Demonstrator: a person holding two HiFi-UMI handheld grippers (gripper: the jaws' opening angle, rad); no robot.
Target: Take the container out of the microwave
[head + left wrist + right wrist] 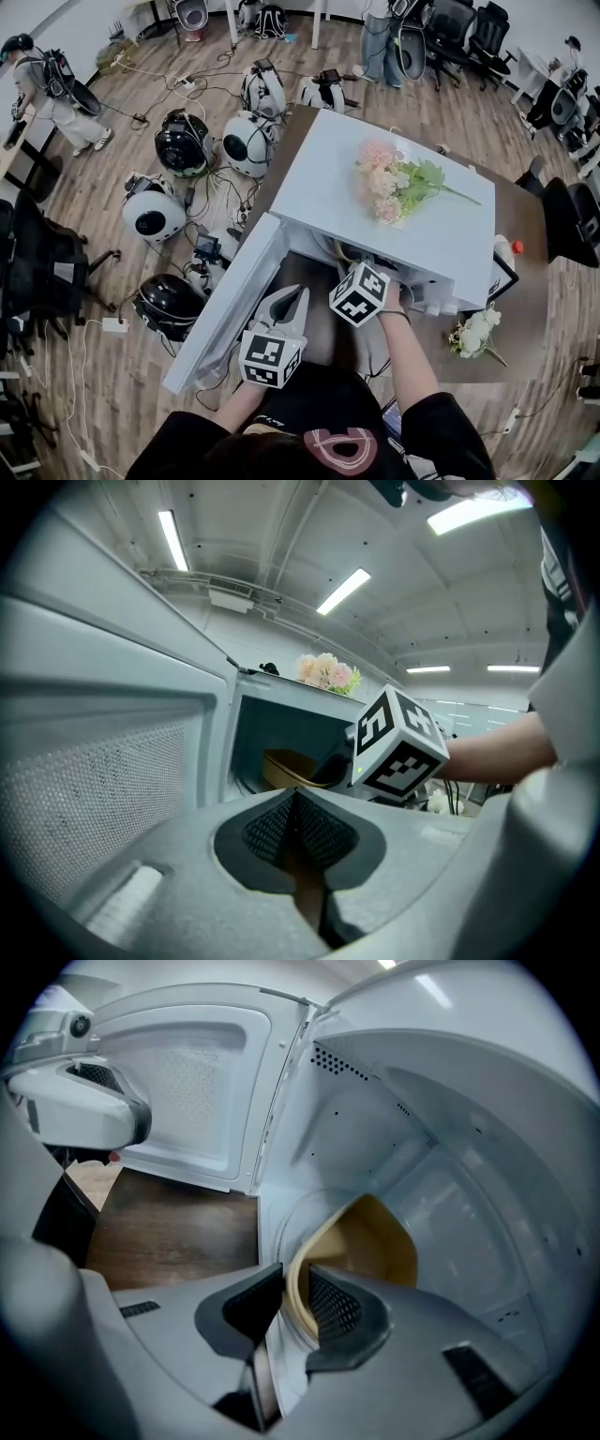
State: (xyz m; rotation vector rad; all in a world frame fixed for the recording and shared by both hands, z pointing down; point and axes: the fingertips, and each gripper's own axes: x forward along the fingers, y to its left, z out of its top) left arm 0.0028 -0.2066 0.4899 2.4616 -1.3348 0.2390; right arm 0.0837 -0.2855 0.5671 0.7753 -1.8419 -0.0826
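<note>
The white microwave (323, 192) stands on a brown table with its door (225, 314) swung open to the left. Inside it sits a tan container (375, 1241), which the left gripper view also shows as a tan container (286, 769) behind the right gripper's marker cube (398, 742). My right gripper (295, 1283) reaches into the cavity, and its pads are shut on the container's near rim, one pad inside and one outside. My left gripper (295, 827) is shut with nothing in it and hangs in front of the open door (103, 761).
Pink flowers (398, 183) lie on the microwave's top. White flowers (476, 333) and a bottle with a red cap (506, 251) are on the table at the right. Several round helmets (183, 141) and cables cover the floor at the left.
</note>
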